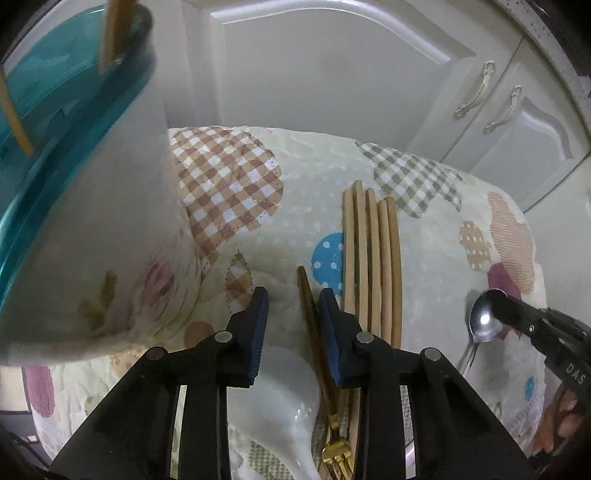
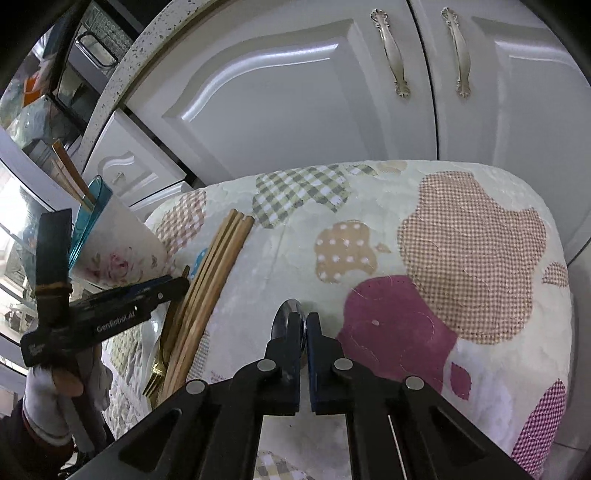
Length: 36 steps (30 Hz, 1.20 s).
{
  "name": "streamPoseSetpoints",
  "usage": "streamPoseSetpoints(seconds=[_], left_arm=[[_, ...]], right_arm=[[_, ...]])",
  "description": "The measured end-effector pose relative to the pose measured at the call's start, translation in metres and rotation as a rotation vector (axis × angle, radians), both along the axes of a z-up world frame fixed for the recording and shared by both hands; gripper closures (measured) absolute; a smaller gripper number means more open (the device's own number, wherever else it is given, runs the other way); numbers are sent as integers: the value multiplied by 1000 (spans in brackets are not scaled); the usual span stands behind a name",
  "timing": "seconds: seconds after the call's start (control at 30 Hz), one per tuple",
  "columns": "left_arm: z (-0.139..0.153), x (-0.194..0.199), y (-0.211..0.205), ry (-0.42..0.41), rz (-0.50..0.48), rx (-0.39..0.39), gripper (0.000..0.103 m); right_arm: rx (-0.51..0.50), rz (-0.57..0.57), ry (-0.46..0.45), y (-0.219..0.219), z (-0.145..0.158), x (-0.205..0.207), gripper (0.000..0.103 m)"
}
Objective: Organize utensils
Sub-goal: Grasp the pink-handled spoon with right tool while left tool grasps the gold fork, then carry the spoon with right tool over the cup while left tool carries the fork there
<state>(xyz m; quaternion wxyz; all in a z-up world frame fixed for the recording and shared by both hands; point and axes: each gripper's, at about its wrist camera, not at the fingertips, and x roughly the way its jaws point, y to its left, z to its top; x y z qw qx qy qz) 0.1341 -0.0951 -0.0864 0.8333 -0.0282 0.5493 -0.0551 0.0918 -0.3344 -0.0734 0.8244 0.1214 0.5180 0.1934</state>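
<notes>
Silver metal spoon point(image 1: 484, 317) bowl clamped tight in right gripper point(image 2: 305, 325), left gripper point(image 1: 293, 299) spread wide over gold fork point(image 1: 320, 365), bundle of wooden chopsticks point(image 1: 371, 258) just beside it on patchwork quilt point(image 2: 369, 221)

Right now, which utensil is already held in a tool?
The steel spoon: the right tool is shut on its bowl. The chopsticks, gold fork and white spoon lie loose; the left tool is open.

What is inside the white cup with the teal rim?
Two wooden chopsticks stick out of the cup. Its wall hides their lower ends and anything else inside.
</notes>
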Motion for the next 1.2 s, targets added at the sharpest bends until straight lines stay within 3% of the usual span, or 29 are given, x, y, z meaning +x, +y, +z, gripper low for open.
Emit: streamPoseSetpoints(seconds=[0.07, 0.13, 0.23, 0.5, 0.67, 1.2], left_arm=[[0, 2, -2, -2, -7, 2, 80], [0, 3, -2, -1, -24, -13, 94], [3, 5, -1, 10, -37, -78, 96], [56, -31, 18, -80, -89, -233, 98], [83, -52, 30, -136, -101, -276, 98], [152, -98, 85, -294, -70, -317, 98]], right_arm=[[2, -3, 6, -1, -2, 0, 100], [8, -7, 6, -1, -1, -1, 100], [2, -8, -13, -2, 7, -10, 100], [-22, -13, -90, -8, 47, -28, 101], [-57, -5, -139, -1, 70, -39, 101], [-69, 40, -263, 42, 138, -51, 101]])
